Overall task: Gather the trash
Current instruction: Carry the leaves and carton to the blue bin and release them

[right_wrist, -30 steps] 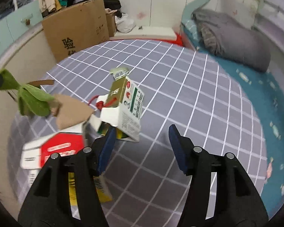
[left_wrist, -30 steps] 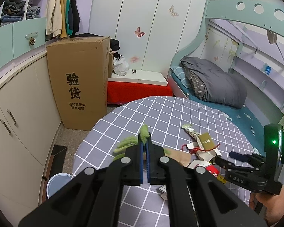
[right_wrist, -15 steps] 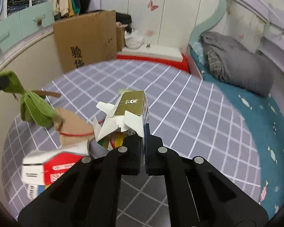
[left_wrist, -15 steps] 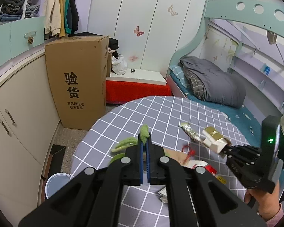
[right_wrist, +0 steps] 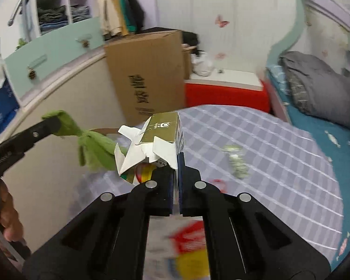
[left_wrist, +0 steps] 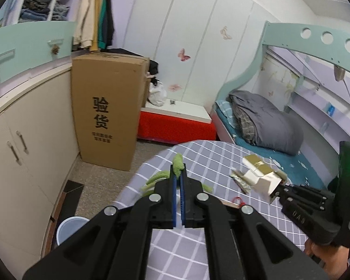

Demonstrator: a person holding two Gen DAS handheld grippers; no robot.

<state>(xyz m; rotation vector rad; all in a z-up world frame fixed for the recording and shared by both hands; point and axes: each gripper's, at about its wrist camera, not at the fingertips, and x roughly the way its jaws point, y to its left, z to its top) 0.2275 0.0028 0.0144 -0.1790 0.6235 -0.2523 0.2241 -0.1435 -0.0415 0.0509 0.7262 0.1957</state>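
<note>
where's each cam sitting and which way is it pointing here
Left wrist: sits on the left gripper, looks along its shut fingers, down over the checked table toward the cardboard box and bed; its jaws pinch a green rag, and a hand holds the right gripper.
Right wrist: sits on the right gripper, facing the same box; its jaws clamp a torn carton, the left gripper at left.
Shared: table, box, bed, rag, carton.
</note>
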